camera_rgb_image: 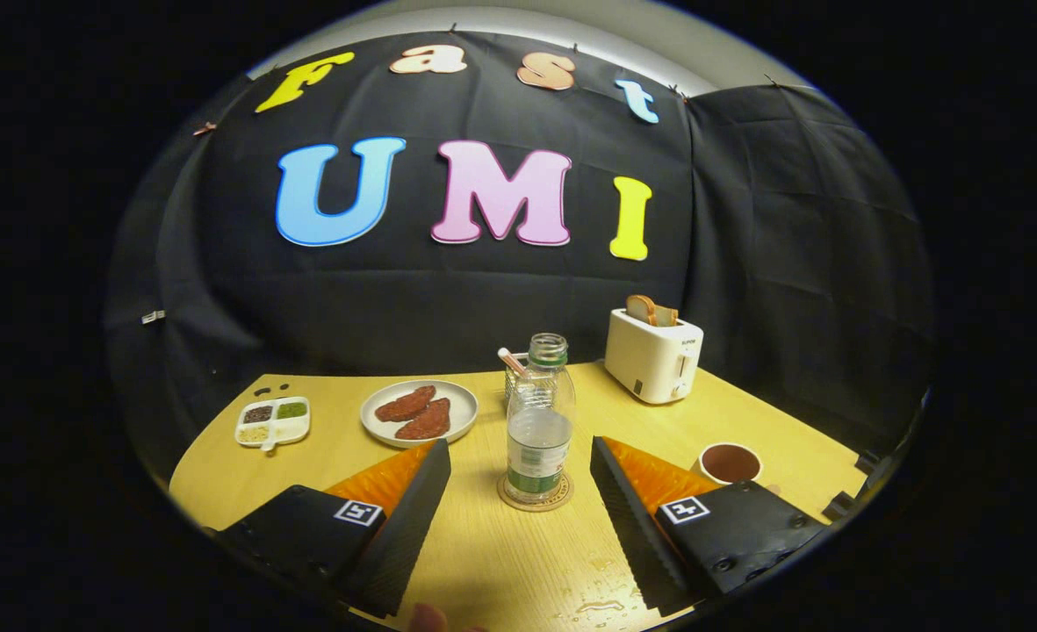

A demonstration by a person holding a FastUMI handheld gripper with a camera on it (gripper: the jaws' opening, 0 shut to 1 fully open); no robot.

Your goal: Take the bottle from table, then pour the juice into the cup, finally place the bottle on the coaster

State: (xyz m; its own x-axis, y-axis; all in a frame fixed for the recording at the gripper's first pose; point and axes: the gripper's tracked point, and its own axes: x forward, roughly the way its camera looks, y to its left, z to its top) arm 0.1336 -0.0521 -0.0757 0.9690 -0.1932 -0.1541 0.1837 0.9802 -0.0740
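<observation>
A clear plastic bottle (539,420) with no cap stands upright on a round cork coaster (535,495) on the wooden table (492,562). My gripper (520,461) is open, its two fingers standing apart on either side of the bottle without touching it. A white cup (730,463) with dark liquid inside sits to the right, just beyond the right finger.
A white toaster (654,355) holding bread stands at the back right. A grey plate (419,412) with two reddish pieces lies back left, and a small sectioned white dish (273,421) farther left. A mesh holder (513,376) sits behind the bottle. Drops of liquid (601,606) lie on the table between the fingers.
</observation>
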